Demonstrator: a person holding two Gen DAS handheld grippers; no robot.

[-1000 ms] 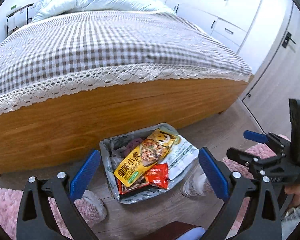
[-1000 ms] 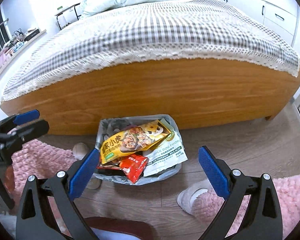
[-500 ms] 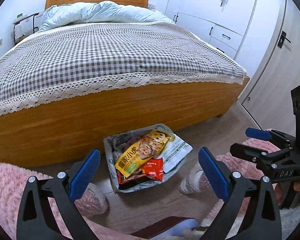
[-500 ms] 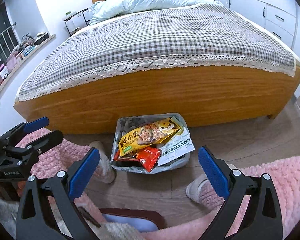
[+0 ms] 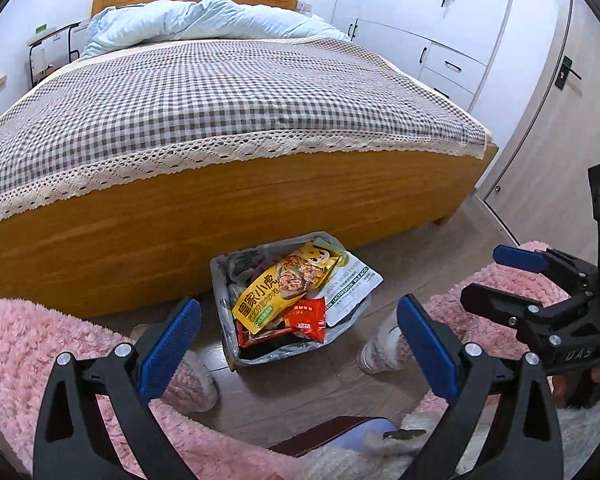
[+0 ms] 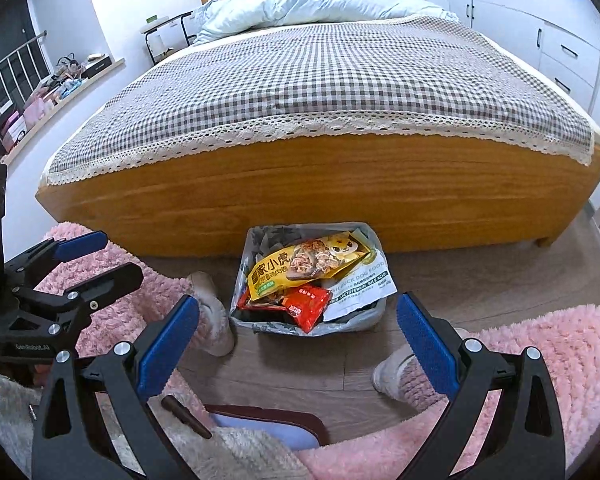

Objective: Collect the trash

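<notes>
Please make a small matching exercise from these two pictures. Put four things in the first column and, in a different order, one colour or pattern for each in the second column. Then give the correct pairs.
Things:
1. largest snack bag on top of the trash bin
2. small packet at the front of the bin
3. bed cover
4. duvet at the head of the bed

Colours or patterns:
A. light blue
B. red
C. yellow
D. grey and white checks

Pairs: 1-C, 2-B, 3-D, 4-A
</notes>
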